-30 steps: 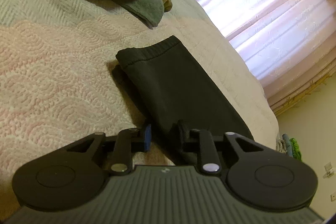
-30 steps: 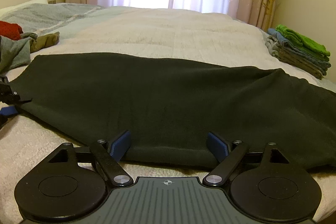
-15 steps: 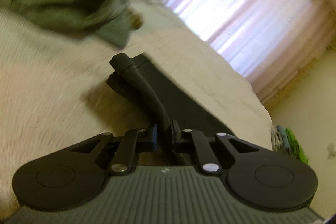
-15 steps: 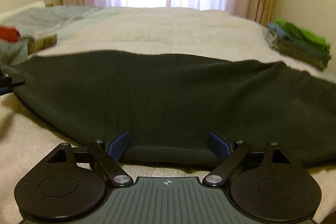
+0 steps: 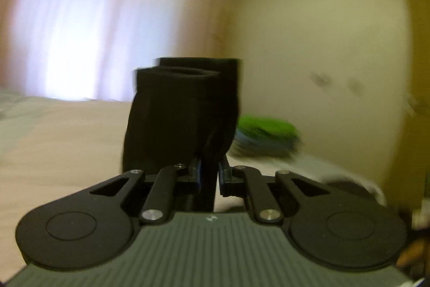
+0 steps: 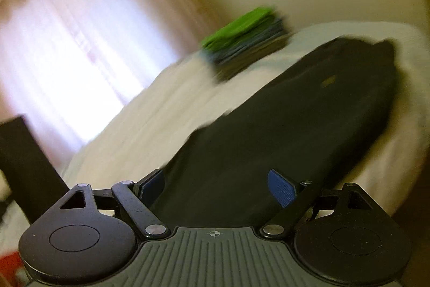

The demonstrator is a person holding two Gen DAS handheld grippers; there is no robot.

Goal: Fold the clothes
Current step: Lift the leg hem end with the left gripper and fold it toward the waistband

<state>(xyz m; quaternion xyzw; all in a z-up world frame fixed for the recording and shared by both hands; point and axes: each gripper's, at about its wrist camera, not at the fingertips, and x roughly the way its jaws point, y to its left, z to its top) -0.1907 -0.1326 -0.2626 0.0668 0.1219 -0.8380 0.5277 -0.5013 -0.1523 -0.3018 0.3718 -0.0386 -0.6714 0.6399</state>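
Bare bed (image 6: pixel 150 109) lies open left of the dark garment (image 6: pixel 282 131); the folded stack (image 6: pixel 244 42) blocks its far edge.

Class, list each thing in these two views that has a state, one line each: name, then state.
Left tongs: shut on the black garment.
Right tongs: open, over the black garment.
Black garment: one end lifted upright, the rest lying on the bed.
Stack of clothes: folded, piled on the bed.
Curtain: drawn, backlit.

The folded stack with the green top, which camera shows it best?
The right wrist view: the folded stack sits unobstructed on the bed, layers visible though motion-blurred. In the left wrist view it is a blurrier smear, partly hidden behind the black garment.
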